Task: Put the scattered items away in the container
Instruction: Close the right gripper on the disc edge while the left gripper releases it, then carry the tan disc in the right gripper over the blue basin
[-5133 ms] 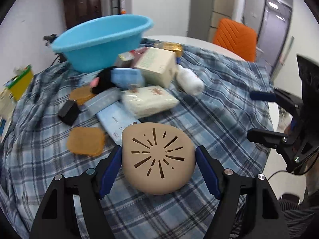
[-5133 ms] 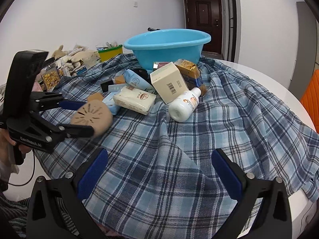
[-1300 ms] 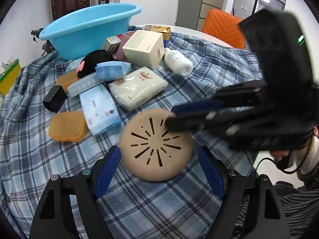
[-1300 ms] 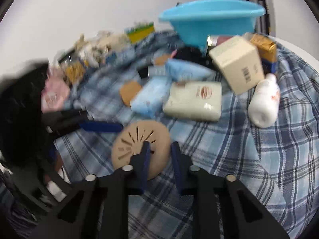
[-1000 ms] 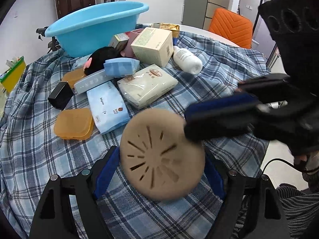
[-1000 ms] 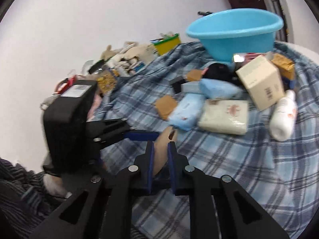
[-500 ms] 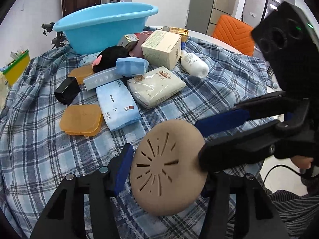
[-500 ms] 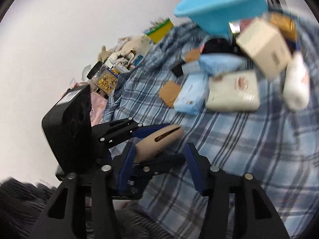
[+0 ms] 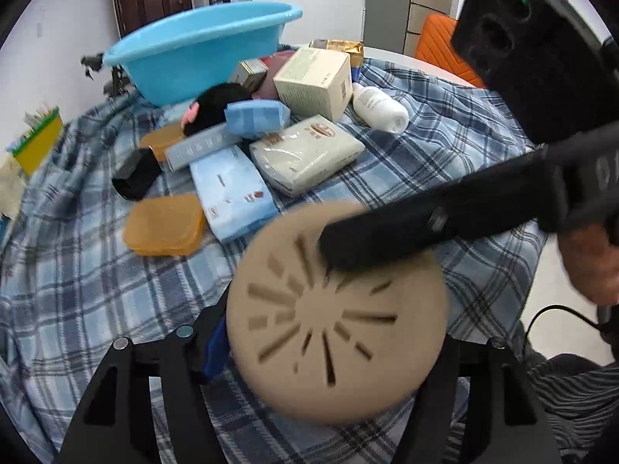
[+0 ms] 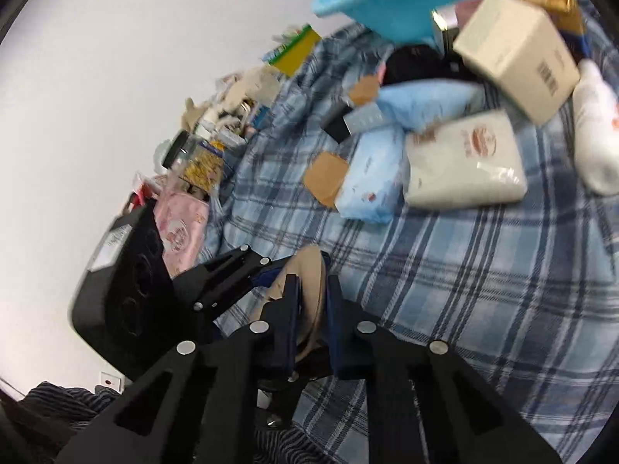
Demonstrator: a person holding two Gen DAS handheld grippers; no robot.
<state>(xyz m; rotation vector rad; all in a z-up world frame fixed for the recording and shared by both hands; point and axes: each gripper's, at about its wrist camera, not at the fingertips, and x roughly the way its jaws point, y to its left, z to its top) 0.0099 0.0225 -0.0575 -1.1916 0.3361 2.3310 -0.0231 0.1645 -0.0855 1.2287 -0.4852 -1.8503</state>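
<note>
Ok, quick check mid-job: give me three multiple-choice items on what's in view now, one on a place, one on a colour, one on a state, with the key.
1. Where is the white bottle?
A. in the basin
B. on the plaid cloth, right of the cream box
C. in the left tongs

2. What colour is the basin?
A. light blue
B. orange
C. white

3. What are the right tongs doing?
A. hanging open and empty
B. gripping the bottle
C. shut on the rim of the tan disc

Key: 1 B, it lies on the cloth beside the box. 2 A, its wall is light blue. 3 C, both fingers pinch the disc edge in the right wrist view.
</note>
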